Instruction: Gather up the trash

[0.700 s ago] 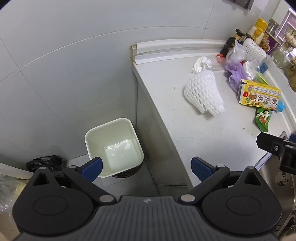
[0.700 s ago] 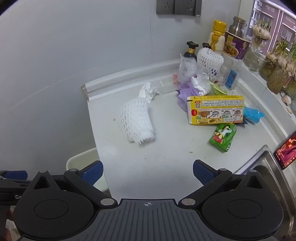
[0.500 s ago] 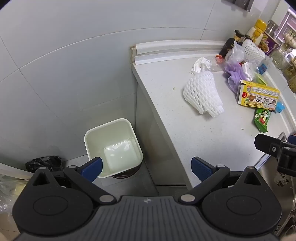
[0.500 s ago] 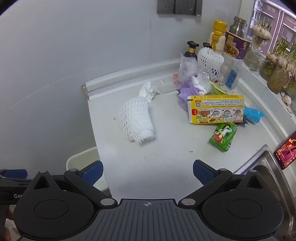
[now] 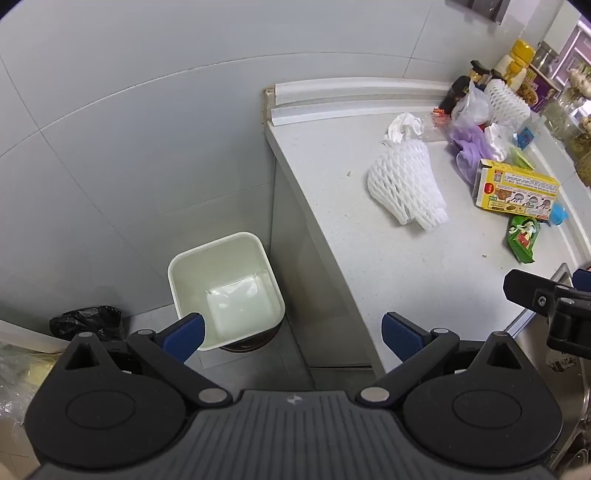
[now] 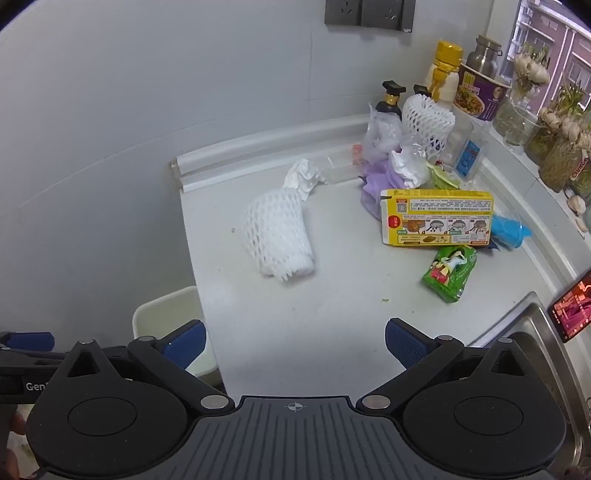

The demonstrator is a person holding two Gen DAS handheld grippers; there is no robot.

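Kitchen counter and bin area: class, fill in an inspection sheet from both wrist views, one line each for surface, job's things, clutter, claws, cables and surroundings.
Surface: pale countertop, a few crumbs, bare at its near end.
Job's things: white foam net sleeve lying on its side, crumpled tissue at its far end, yellow carton, green wrapper, white bin on the floor beside the counter, nothing seen inside.
Clutter: bottles, noodle cup and bags heaped in the far corner.
Claws: left claw open, over the bin's edge; right claw open, over the counter; both hold nothing.
Cables: nothing seen.
Surroundings: grey tiled wall, wall sockets, sink, black bag on the floor.
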